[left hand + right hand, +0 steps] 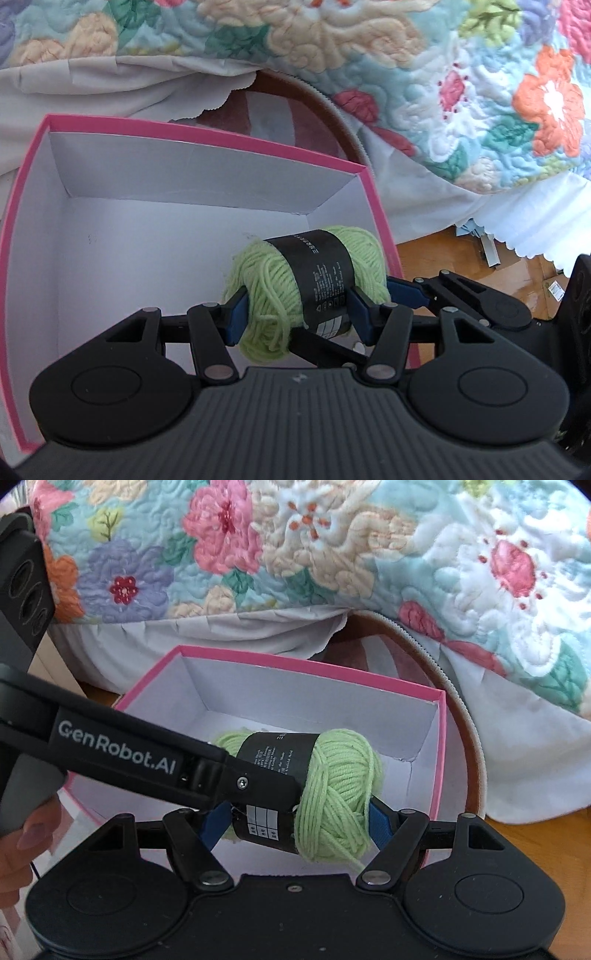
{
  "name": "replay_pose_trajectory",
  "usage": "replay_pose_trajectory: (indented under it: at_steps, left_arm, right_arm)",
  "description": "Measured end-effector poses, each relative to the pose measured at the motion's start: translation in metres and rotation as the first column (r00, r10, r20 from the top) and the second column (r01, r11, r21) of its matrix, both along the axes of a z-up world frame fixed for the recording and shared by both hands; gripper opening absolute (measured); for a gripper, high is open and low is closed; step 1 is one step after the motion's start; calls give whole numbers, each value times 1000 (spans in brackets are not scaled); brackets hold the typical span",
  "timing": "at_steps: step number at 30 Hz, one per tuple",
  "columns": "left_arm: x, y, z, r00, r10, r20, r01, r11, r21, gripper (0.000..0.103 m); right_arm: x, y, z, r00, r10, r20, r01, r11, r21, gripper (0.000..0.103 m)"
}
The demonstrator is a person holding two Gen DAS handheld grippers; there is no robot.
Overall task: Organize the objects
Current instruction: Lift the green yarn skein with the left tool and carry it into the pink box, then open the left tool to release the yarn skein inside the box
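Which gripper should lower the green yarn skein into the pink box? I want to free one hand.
Left, probably. The left gripper clamps the yarn skein with both fingers inside the pink box; the right gripper grips too, but one finger overhangs the box's wall.

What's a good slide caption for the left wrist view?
Both grippers hold a green yarn skein over a pink box.

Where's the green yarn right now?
Green yarn is clamped between both hand-held grippers, left and right, over the open pink box.
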State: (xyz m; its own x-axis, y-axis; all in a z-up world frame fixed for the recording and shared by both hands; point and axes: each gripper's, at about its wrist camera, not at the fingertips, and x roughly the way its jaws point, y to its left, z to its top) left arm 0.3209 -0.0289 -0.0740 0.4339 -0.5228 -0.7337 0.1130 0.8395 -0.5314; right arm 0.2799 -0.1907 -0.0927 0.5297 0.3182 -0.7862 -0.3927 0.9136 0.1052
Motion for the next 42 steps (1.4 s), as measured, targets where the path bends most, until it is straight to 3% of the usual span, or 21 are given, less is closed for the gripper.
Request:
replay_pose_trajectory:
  at_steps: [6, 12, 16, 24, 29, 32, 34, 38, 42]
  left_arm:
    - [10, 4, -20, 1000, 8, -26, -9, 1000, -12, 55]
    - [22, 7, -27, 1000, 15, -22, -16, 999, -39, 55]
    - [33, -1, -31, 1000, 4, -27, -5, 1000, -28, 55]
    - [44, -13, -47, 999, 1, -33, -1, 1000, 24, 50]
    - [39, -10, -43, 998, 47, -42, -44, 996, 72, 53]
    - [33, -13, -38, 998, 58, -33, -53, 989, 138, 51]
    - [31, -15, -38, 998, 57, -35, -52, 988, 144, 37]
    - [34, -27, -38, 999, 52, 12, -53, 982, 181, 27]
    - [39, -40, -44, 999, 41, 15, -43, 980, 195, 24]
  right_arm:
    - [20, -5, -13, 994, 66, -82, -65, 998, 5, 81]
    - [23, -6, -17, 986, 127, -109, -129, 992, -9, 80]
    - [24, 1, -20, 994, 97, -55, -104, 986, -131, 64]
    - [26, 6, -28, 997, 69, 25, -59, 957, -285, 30]
    - [28, 9, -30, 997, 73, 38, -59, 953, -297, 29]
    - [24, 6, -29, 996, 69, 54, -49, 952, -303, 28]
    - [20, 2, -27, 995, 76, 69, -54, 959, -278, 29]
    - [11, -8, -19, 995, 90, 44, -81, 981, -177, 30]
    - [3, -9, -15, 992, 122, 25, -115, 977, -181, 30]
